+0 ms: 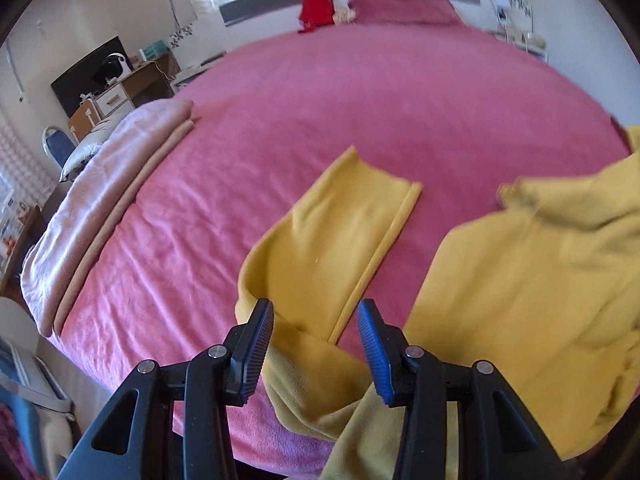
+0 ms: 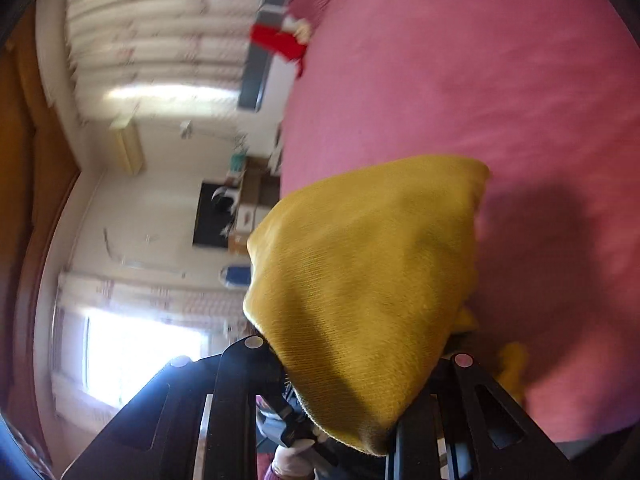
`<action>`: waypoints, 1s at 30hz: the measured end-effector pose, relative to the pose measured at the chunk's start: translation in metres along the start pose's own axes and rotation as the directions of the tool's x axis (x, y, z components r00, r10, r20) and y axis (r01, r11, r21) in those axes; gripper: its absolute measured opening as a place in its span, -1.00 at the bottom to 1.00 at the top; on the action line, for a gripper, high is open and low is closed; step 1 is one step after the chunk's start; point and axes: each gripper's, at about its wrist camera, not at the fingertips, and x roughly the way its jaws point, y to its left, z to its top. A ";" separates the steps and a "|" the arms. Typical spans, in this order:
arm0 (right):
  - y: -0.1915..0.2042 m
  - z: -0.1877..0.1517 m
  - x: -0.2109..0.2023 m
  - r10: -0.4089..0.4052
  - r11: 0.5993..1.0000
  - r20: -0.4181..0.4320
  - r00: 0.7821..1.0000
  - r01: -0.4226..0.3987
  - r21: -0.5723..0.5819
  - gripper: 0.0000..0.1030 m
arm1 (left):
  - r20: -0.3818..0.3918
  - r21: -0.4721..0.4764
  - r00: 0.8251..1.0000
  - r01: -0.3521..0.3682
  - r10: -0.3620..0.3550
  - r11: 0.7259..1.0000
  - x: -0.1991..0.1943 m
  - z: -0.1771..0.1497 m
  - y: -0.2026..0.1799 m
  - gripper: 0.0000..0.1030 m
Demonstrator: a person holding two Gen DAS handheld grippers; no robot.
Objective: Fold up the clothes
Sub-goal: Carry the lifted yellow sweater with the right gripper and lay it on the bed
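A yellow garment (image 1: 516,280) lies on the pink bed (image 1: 360,112), with one sleeve (image 1: 340,236) stretched out flat toward the middle. My left gripper (image 1: 316,344) is open just above the near end of that sleeve, a finger on each side, not touching it. In the right wrist view a fold of the same yellow garment (image 2: 368,288) drapes over my right gripper (image 2: 352,400) and hides its fingertips. That gripper is shut on the cloth and holds it lifted above the bed (image 2: 480,80).
A folded pale pink garment (image 1: 104,208) lies along the bed's left edge. A red cloth (image 1: 316,4) hangs at the headboard beside a pillow (image 1: 404,8). A desk and a chair (image 1: 116,92) stand left of the bed.
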 end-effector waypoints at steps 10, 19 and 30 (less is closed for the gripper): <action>0.049 0.095 -0.003 -0.146 0.980 0.125 0.981 0.161 -0.120 -0.53 | 0.077 -0.026 0.992 -0.099 0.101 0.995 0.019 0.071 -0.002 -0.13; -0.004 0.138 -0.008 -0.475 0.874 0.252 0.843 0.486 0.022 0.16 | 0.014 0.156 0.989 -0.150 0.150 0.976 0.060 0.043 -0.053 -0.18; 0.042 -0.030 0.053 -0.635 0.690 0.044 0.771 0.592 -0.416 0.42 | 0.009 0.118 0.999 -0.051 0.050 0.992 0.055 0.044 -0.033 -0.17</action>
